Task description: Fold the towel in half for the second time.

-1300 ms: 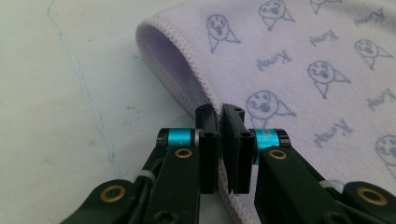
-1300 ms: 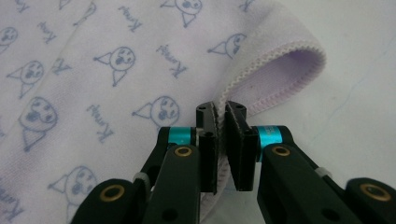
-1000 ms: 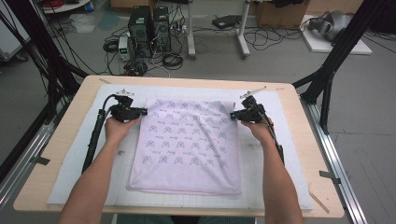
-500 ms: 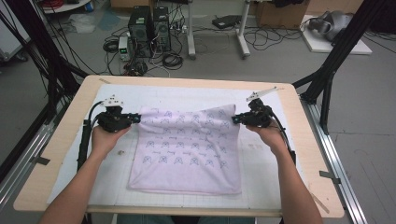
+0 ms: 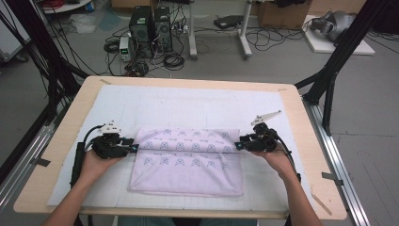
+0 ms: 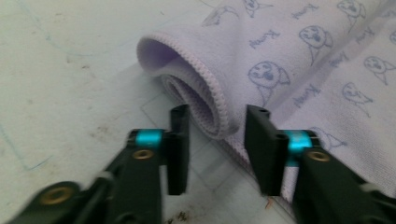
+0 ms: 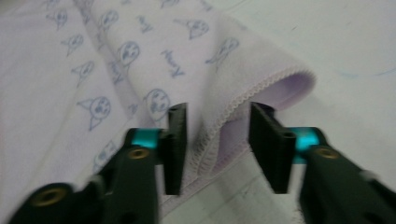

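Two tongs, one per hand, sit at the ends of a fold in a lilac towel (image 5: 188, 162) on the bench (image 5: 301, 122).

Towel: middle of the white mat (image 5: 197, 106), near half flat, far edge brought over toward the person into a soft roll across the width. Print of small faces and script.

Left tongs (image 5: 133, 149): at the left end of the fold. Jaws have just been opening and stand part open; the rolled hem lies between them (image 6: 217, 140), pads not pressing on it as far as the left gripper view shows.

Right tongs (image 5: 238, 146): at the right end of the fold. Jaws likewise have just been opening, part open; the stitched hem lies loose in the gap (image 7: 217, 140), not pinched.

Step in hand, as I judge it: letting go of the folded edge after laying it over.

Doing it well:
- Open wide enough for the hem to drop free before drawing back; the stitched edge could snag a pad.
- Pull both tongs straight out sideways, away from the towel, low and level, so the roll is not dragged open.
- Move both hands together; one-sided pull would skew the fold.
- The fold is puffy at both ends, not flat. It likely needs pressing down or re-laying so the edges line up.
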A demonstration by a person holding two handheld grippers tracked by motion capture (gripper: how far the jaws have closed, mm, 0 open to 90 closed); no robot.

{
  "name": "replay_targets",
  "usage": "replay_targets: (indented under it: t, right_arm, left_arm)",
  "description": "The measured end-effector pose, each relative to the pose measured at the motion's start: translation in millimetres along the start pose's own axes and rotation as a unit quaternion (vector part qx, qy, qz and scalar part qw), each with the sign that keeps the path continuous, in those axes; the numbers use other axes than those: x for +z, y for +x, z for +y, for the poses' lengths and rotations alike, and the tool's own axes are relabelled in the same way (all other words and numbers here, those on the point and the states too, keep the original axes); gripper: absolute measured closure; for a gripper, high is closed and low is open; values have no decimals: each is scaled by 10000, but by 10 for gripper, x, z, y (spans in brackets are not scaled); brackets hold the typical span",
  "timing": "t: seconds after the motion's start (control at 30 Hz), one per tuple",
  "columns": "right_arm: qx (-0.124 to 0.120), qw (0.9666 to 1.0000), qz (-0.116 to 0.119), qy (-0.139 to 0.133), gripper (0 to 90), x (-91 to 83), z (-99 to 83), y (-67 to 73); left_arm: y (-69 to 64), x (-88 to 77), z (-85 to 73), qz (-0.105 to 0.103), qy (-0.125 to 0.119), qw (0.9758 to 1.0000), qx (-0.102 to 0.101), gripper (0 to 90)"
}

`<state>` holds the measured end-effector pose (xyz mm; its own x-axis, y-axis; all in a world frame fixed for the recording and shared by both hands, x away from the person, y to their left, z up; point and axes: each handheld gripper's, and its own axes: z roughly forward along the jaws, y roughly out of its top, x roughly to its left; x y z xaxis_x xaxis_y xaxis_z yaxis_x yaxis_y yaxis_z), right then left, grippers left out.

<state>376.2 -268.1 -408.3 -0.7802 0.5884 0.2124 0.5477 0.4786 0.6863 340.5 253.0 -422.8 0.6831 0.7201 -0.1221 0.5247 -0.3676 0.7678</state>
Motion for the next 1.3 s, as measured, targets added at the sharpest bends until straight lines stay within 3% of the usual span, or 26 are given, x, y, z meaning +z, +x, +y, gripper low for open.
replay_targets:
  t: [0.1, 0.23, 0.3, 0.37, 0.47, 0.5, 0.53, 0.57, 0.63, 0.7, 0.73, 0.9, 1.0, 1.17, 1.3]
  right_arm:
    - [22, 9997, -182, -167, 410, -76, 116, -49]
    - [7, 9993, -336, -137, 356, -62, 316, -110]
    - [73, 9996, -263, -107, 343, 9, 398, -157]
    - [145, 9996, -237, 42, 327, 118, 457, -199]
    - [213, 9994, -110, 251, 326, 271, 487, -242]
    - [290, 9991, -57, 295, 328, 307, 482, -252]
    - [348, 9988, 57, 325, 361, 343, 474, -268]
    - [418, 9980, 196, 434, 444, 367, 465, -275]
    - [328, 9969, 341, 634, 640, 396, 446, -273]
    - [217, 9965, 447, 669, 773, 377, 446, -238]
    - [124, 9971, 451, 596, 795, 353, 453, -216]
    - [-172, 9989, 376, 217, 814, 156, 514, -61]
    - [-422, 9984, 385, 2, 814, -13, 520, 103]
    - [-857, 9950, 407, -315, 810, -269, 349, 416]
    - [-924, 9937, 592, -205, 718, -308, 43, 576]
  left_arm:
    - [39, -59, 118, 62, -160, 9998, -79, 439]
    - [119, -22, 320, 96, -181, 9997, -147, 386]
    - [183, 61, 410, 48, -115, 9996, -254, 364]
    - [216, 166, 468, 127, -98, 9993, -345, 343]
    - [268, 327, 496, 58, 117, 9990, -434, 347]
    - [282, 374, 490, -38, 201, 9987, -457, 368]
    - [294, 409, 478, -128, 281, 9986, -430, 446]
    - [299, 438, 463, -249, 322, 9983, -421, 567]
    - [301, 451, 449, -452, 361, 9976, -393, 746]
    - [281, 398, 458, -494, 238, 9980, -328, 850]
    - [269, 355, 473, -490, 163, 9983, -271, 862]
    - [156, 64, 520, -484, -285, 9984, -81, 869]
    - [45, -135, 475, -522, -585, 9969, 32, 869]
    - [-181, -386, 196, -558, -732, 9954, 262, 862]
    - [-288, -499, -80, -604, -601, 9961, 242, 711]
